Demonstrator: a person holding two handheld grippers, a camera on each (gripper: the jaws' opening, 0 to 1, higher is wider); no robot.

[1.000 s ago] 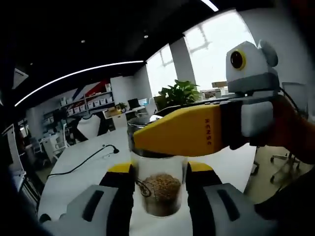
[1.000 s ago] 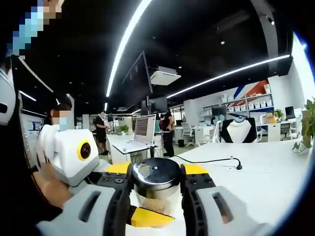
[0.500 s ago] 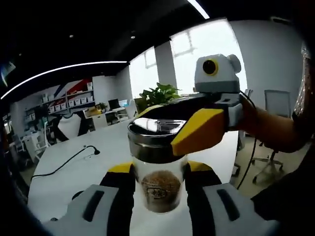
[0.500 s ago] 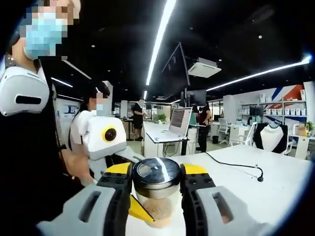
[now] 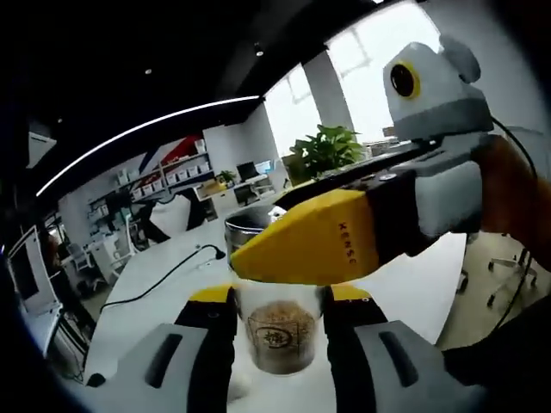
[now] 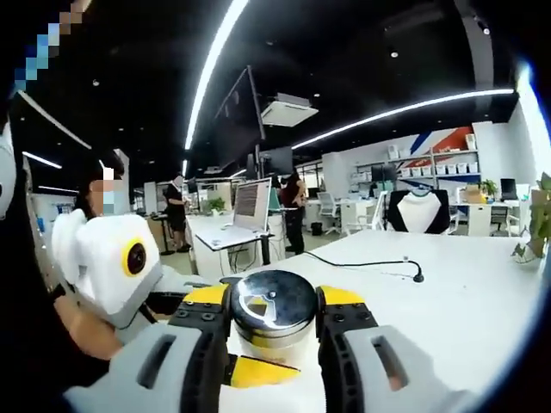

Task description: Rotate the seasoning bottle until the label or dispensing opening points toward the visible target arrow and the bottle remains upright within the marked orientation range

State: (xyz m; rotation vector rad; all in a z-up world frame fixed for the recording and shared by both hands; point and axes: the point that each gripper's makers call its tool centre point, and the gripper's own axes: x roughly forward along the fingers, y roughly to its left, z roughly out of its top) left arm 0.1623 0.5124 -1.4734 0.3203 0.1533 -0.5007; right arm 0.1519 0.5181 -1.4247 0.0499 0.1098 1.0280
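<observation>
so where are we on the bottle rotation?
Done: seasoning bottle is picked up, upright, its printed label facing the left gripper view. In hand: left tool clamps the glass body, right tool grips the metal cap. Left: no target arrow visible, so alignment can't be confirmed.

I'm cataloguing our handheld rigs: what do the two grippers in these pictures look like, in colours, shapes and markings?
The left gripper has light grey moulded jaws with slot-shaped recesses, black inner faces and yellow tips. The right gripper is built the same, with screw holes in its black parts. Seen from the left gripper view, its yellow jaw carries small dark lettering, too small to read surely, ahead of a black and grey body.
</observation>
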